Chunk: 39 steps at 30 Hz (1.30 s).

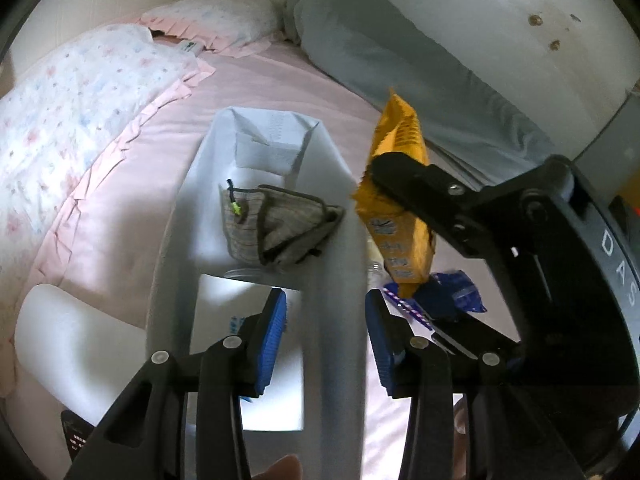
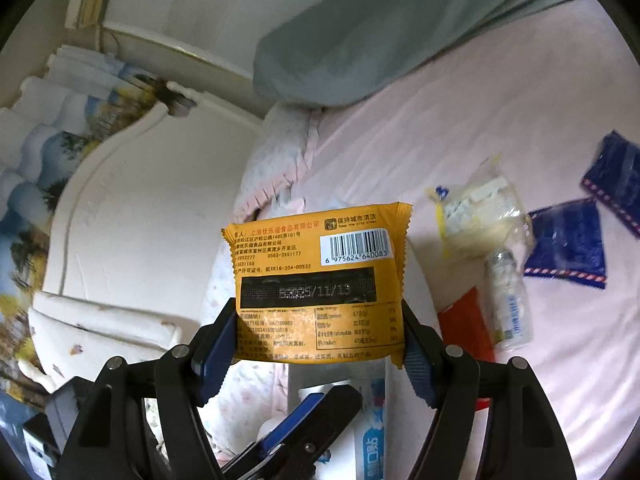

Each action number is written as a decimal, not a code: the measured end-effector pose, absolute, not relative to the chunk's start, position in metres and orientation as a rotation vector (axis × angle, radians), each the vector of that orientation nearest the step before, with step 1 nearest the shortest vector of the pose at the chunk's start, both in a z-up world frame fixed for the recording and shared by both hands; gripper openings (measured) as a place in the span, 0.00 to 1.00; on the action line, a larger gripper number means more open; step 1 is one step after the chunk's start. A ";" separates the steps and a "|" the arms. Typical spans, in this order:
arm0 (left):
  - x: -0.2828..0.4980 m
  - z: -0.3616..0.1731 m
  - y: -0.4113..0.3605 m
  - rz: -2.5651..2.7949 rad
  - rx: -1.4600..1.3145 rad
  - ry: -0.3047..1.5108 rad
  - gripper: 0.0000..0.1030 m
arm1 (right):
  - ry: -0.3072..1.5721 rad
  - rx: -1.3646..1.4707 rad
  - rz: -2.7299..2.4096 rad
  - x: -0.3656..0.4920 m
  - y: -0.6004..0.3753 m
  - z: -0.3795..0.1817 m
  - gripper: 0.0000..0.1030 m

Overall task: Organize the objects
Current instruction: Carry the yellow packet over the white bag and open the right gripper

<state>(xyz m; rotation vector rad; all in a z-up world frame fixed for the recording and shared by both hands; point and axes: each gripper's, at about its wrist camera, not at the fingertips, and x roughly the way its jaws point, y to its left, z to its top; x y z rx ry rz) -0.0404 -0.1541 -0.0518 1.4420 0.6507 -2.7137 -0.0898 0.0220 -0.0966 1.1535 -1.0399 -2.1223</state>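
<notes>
My right gripper is shut on an orange snack packet and holds it upright above the bed; the packet also shows in the left wrist view, beside the right rim of a white fabric bin. My left gripper is open, its blue pads straddling the bin's right wall. A grey checked pouch lies in the bin's middle compartment. On the pink sheet lie two blue packets, a clear bag, a small plastic bottle and a red packet.
A grey bolster runs along the wall. Floral pillows lie at the bed's head beside a cream headboard. A white foam block sits left of the bin. A blue packet lies under the orange one.
</notes>
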 end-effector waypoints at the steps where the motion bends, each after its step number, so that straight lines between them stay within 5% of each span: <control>1: -0.040 -0.053 -0.156 -2.711 1.441 0.651 0.39 | -1.028 1.167 -2.108 -0.091 0.020 -0.098 0.70; 7: -0.038 -0.052 -0.163 -2.672 1.398 0.681 0.38 | -0.930 1.220 -2.092 -0.086 0.015 -0.091 0.72; 14: -0.034 -0.046 -0.163 -2.662 1.369 0.753 0.39 | -1.048 1.171 -2.007 -0.074 0.024 -0.080 0.76; 39: -0.028 -0.034 -0.106 -2.720 1.425 0.560 0.39 | -1.117 1.204 -2.258 -0.051 0.074 -0.062 0.76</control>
